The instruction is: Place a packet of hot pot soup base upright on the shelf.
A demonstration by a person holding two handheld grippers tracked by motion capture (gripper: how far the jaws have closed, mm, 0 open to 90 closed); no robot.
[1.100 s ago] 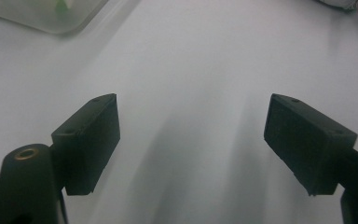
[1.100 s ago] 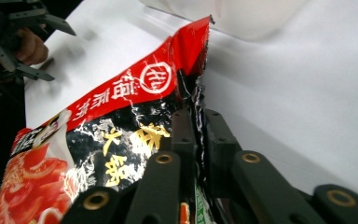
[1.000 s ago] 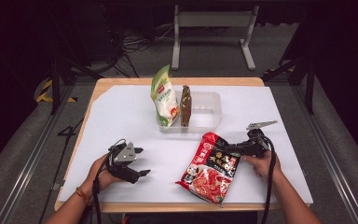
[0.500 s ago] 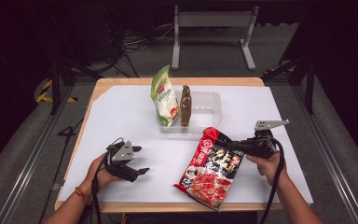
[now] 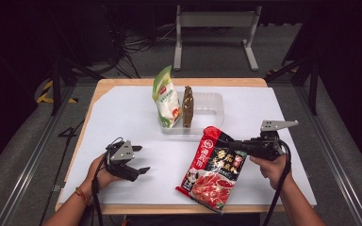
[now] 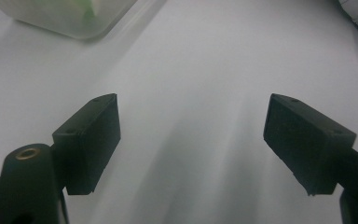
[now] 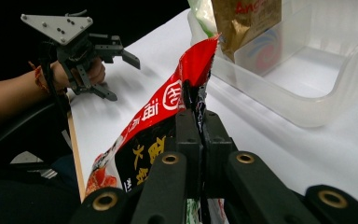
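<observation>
One desk (image 5: 122, 108) carries everything, its top covered by a white sheet with a wooden border showing along the far and near edges. Toward the middle of the far edge sits a clear plastic tub (image 5: 207, 110), and two packets stand upright in its left end: a green and white bag (image 5: 166, 100) leaning at the outer side, and a narrower brown packet (image 5: 187, 106) just beside it on the right. The rest of the tub is open space.

Nearer the near edge, right of centre, is the red pouch (image 5: 214, 167), the largest of the packets, printed with black panels, yellow lettering and a picture of red soup. Its lower corner hangs over the near edge of the desk, while its top end is raised off the sheet, close to the tub's near wall without touching it. The right hand-held gripper (image 5: 233, 143) is clamped tight on the pouch's upper right edge; the right gripper view (image 7: 200, 116) shows both black jaws pressed together on the pouch's top seam.

Close to the near left corner, the left hand-held gripper (image 5: 139, 160) rests in the person's hand low over the sheet, well apart from the pouch. Its jaws stand wide apart with bare white sheet between them.
</observation>
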